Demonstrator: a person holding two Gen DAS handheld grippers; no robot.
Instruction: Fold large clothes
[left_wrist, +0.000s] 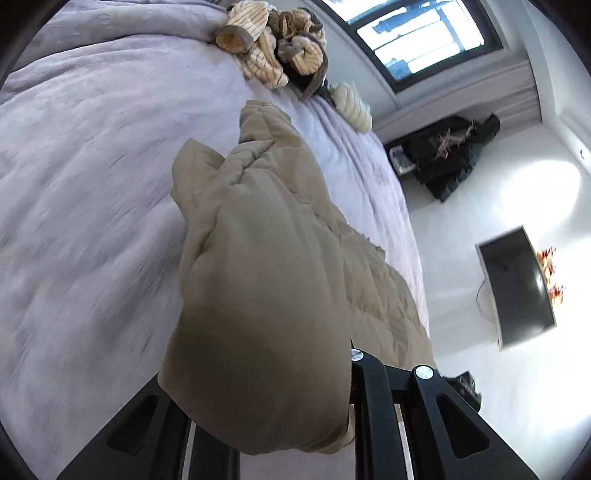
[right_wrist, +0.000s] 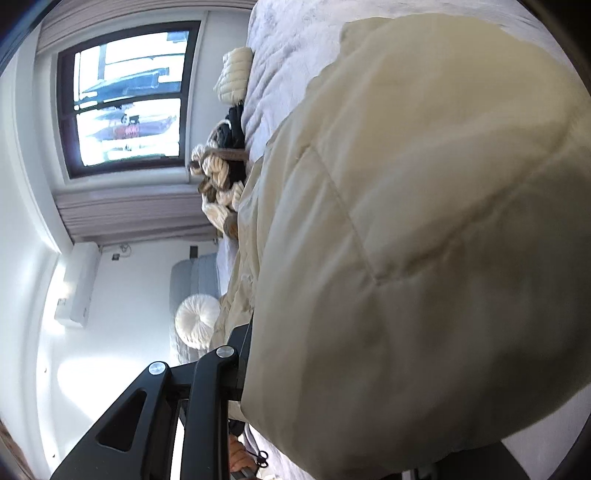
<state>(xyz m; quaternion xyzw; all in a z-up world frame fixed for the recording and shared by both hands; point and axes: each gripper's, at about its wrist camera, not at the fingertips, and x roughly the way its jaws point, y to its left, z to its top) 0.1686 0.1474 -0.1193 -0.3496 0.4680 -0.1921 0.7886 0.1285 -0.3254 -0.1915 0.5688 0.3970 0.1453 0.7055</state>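
Beige quilted jacket in left wrist view: bunched fabric fills the centre, draped over and between the left gripper fingers. Left finger mostly hidden under cloth, right finger visible pressed against the fabric edge. Reads as clamped on the jacket. The rest of the garment trails away along the bed, near its right edge, partly lifted. Camera rolled hard, bed surface tilts steeply, so the hand looks turned sideways and held above the mattress. Pile of striped clothes at the far end of the bed, well apart from the jacket. Wall TV off to the right.

Right wrist view: the same jacket covers most of the frame, a thick padded fold right up on the lens. Right gripper: only one finger shows, against the cloth; the other is buried. Likely gripping the jacket, though the closure itself is hidden. View is rolled about a quarter turn, window on its side. Round white cushion by the headboard.

Step, as judged: mid-fold, both hands carrying a held portion across the garment. Next move calls for laying it down aligned on the flat part, then releasing.
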